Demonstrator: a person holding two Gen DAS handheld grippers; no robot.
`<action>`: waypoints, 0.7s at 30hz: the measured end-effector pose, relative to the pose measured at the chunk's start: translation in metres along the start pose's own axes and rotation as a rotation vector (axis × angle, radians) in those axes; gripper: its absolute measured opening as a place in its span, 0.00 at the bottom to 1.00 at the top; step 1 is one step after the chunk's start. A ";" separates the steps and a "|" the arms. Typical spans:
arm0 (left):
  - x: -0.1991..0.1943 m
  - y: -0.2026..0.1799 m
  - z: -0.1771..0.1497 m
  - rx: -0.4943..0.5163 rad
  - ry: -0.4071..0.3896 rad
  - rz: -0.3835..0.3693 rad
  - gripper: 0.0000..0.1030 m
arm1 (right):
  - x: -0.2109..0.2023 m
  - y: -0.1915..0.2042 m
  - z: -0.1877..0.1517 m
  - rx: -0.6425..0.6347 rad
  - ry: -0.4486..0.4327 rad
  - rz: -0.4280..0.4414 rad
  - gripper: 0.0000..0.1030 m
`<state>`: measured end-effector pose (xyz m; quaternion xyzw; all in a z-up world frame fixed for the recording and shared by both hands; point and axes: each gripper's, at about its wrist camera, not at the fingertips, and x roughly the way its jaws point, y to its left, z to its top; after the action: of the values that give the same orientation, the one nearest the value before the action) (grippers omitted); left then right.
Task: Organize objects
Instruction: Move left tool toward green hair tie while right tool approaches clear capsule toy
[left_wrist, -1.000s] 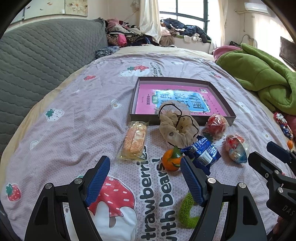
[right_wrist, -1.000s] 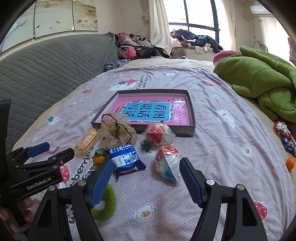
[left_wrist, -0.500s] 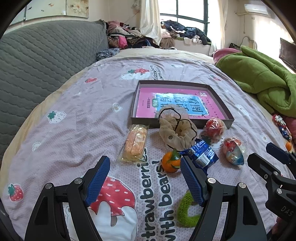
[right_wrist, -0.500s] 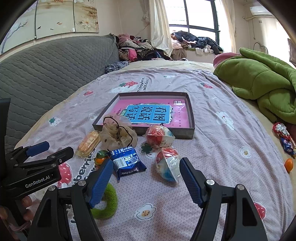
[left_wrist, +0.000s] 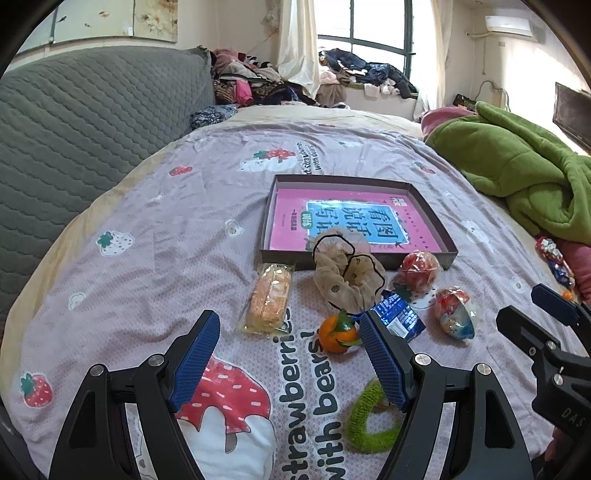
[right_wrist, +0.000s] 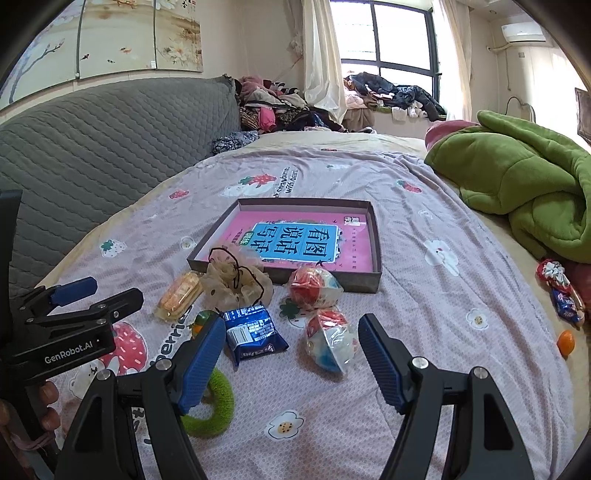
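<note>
- Left gripper (left_wrist: 288, 354) low over the bedsheet (left_wrist: 155, 258), jaws wide apart, nothing between them but printed fabric; tangerine (left_wrist: 337, 334) just beyond the right blue pad.
- Right gripper (right_wrist: 291, 354) likewise hovering with jaws spread and empty, facing the blue snack packet (right_wrist: 255, 332) and a wrapped toy egg (right_wrist: 332, 341).
- Shallow grey box (left_wrist: 448, 245) flat on the bed, farther out than the loose items, holding a pink book (left_wrist: 288, 218) with a blue title panel.
- Beige scrunchie (left_wrist: 347, 278) with a thin black hair tie resting against the near wall of the box, partly draped over its edge.
- Wrapped biscuit pack (left_wrist: 269, 297) just left of the scrunchie, lying lengthwise toward the box.
- Second wrapped egg (right_wrist: 314, 288), red and white, touching the front wall of the box near its right corner.
- Blue snack packet between the tangerine and the nearer egg, one corner under the scrunchie.
- Green fuzzy hair ring (right_wrist: 216, 404) closest to the grippers, partly hidden behind the left finger (right_wrist: 201, 363) of the right gripper.
- Green blanket (right_wrist: 517, 184) heaped at the right side of the bed; a few sweets (right_wrist: 561, 291) and another small orange fruit (right_wrist: 566, 341) beside it, well apart from the main cluster.
- Fingers of a person's hand (right_wrist: 46, 397) visible on the left gripper's handle in the right wrist view.
</note>
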<state>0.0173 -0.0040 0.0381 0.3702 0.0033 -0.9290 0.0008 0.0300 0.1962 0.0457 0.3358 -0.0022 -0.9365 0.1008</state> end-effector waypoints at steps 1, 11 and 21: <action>0.000 0.000 0.000 0.002 0.000 -0.002 0.77 | -0.001 0.000 0.001 -0.003 -0.003 -0.001 0.72; 0.002 -0.007 -0.015 0.042 0.030 -0.035 0.77 | -0.001 -0.007 0.001 -0.032 0.009 -0.022 0.72; 0.007 -0.013 -0.037 0.077 0.079 -0.074 0.77 | 0.020 -0.018 -0.010 -0.025 0.067 -0.019 0.72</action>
<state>0.0382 0.0095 0.0064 0.4061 -0.0186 -0.9124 -0.0480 0.0174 0.2104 0.0243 0.3659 0.0163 -0.9256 0.0961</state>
